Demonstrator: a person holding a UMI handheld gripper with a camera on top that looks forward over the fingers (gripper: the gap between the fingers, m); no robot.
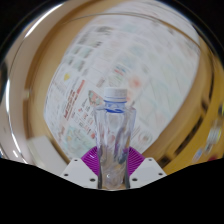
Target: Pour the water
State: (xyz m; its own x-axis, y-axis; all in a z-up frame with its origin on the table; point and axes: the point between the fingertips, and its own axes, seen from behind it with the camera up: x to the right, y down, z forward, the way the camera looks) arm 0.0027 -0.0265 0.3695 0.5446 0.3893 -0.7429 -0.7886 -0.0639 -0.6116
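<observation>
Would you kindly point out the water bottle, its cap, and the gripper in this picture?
water bottle (pixel 113 140): gripper view, on its clear body between the fingers.
cap (pixel 117 97): gripper view, on the cap's side atop the bottle.
gripper (pixel 113 166): gripper view, midway between its fingertips, which press the bottle.

A water bottle stands upright between the fingers of the claw, its cap uppermost. Behind it lies a printed sheet on the counter.
</observation>
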